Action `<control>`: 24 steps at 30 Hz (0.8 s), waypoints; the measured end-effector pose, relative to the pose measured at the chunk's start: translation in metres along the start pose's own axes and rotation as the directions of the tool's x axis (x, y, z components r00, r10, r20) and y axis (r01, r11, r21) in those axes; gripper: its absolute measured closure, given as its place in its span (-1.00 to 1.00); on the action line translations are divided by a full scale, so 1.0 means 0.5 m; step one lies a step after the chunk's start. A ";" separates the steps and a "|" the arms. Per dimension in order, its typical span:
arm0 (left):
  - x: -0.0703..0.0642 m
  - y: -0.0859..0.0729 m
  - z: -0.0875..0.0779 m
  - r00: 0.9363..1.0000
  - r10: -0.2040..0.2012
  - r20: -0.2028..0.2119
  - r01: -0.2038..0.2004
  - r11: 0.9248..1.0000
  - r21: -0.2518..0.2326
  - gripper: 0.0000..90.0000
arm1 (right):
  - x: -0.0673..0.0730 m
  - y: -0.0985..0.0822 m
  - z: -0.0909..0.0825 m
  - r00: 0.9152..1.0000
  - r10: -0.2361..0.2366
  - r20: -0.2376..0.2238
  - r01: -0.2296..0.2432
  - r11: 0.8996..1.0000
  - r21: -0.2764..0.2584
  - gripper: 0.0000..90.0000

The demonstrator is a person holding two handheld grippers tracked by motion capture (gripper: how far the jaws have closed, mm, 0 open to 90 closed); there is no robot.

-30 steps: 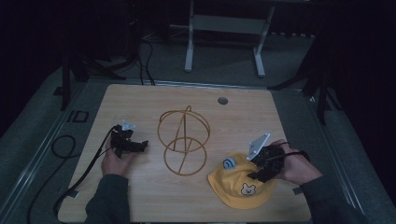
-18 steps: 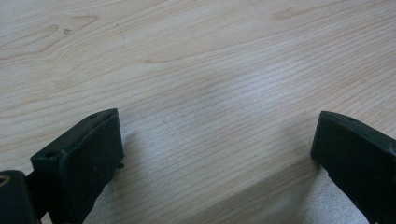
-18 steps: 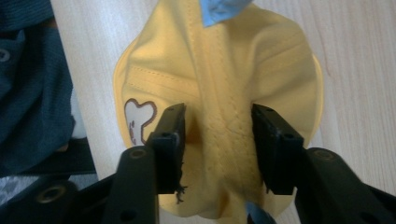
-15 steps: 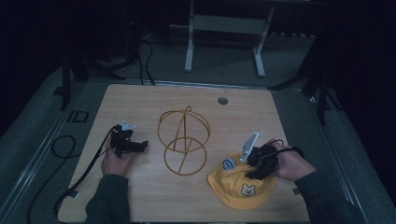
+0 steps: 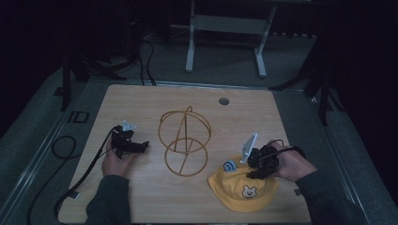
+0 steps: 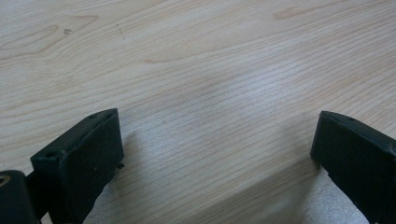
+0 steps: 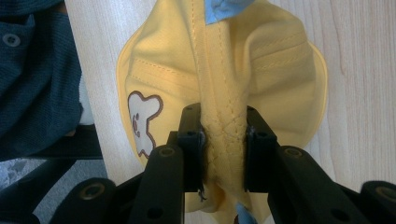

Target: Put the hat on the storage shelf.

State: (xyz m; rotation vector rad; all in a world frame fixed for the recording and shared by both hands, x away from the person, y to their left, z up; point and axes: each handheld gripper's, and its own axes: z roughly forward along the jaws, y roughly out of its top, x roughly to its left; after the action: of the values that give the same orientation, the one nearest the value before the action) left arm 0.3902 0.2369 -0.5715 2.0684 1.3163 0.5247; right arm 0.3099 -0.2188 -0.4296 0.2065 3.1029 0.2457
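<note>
A small yellow hat (image 5: 244, 187) with a bear patch and a blue tag lies on the wooden table (image 5: 141, 108) near its front right. My right gripper (image 5: 256, 165) has just been closing and now pinches a fold of the yellow hat (image 7: 224, 93) between its pads, as the right gripper (image 7: 223, 154) view shows. A wire hat stand (image 5: 184, 140) of golden rings stands at the table's middle. Left of it my left gripper (image 5: 136, 146) rests low over the wood. In its own view the left gripper (image 6: 215, 149) stands open with bare wood between its jaws.
A round cable hole (image 5: 224, 101) sits near the table's far edge. A black cable (image 5: 70, 154) trails off the left side. A grey frame (image 5: 225, 28) stands on the floor beyond the table. A person's dark sleeve (image 7: 37, 74) lies beside the hat.
The right gripper has come down onto the yellow hat and closed on a fold of it. The left gripper has stayed where it was.
</note>
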 end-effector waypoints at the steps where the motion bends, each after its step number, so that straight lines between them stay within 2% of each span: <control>1: 0.000 0.000 0.000 1.000 0.000 0.000 0.000 1.000 0.000 -0.95 | 0.000 0.001 0.000 1.000 -0.004 -0.001 0.004 1.000 0.001 0.64; 8: 0.000 0.000 0.000 1.000 0.000 0.000 0.000 1.000 0.000 -0.95 | 0.004 0.004 -0.004 1.000 -0.016 -0.002 0.016 1.000 0.007 0.65; 24: 0.000 0.000 0.000 1.000 0.000 0.000 0.000 1.000 0.000 -0.95 | 0.004 -0.005 -0.034 1.000 -0.027 0.001 0.028 0.999 -0.020 0.65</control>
State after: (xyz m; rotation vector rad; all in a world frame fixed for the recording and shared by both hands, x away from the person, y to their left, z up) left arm 0.3902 0.2369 -0.5715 2.0686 1.3164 0.5249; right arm 0.3071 -0.2239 -0.4131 0.1633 3.0982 0.2762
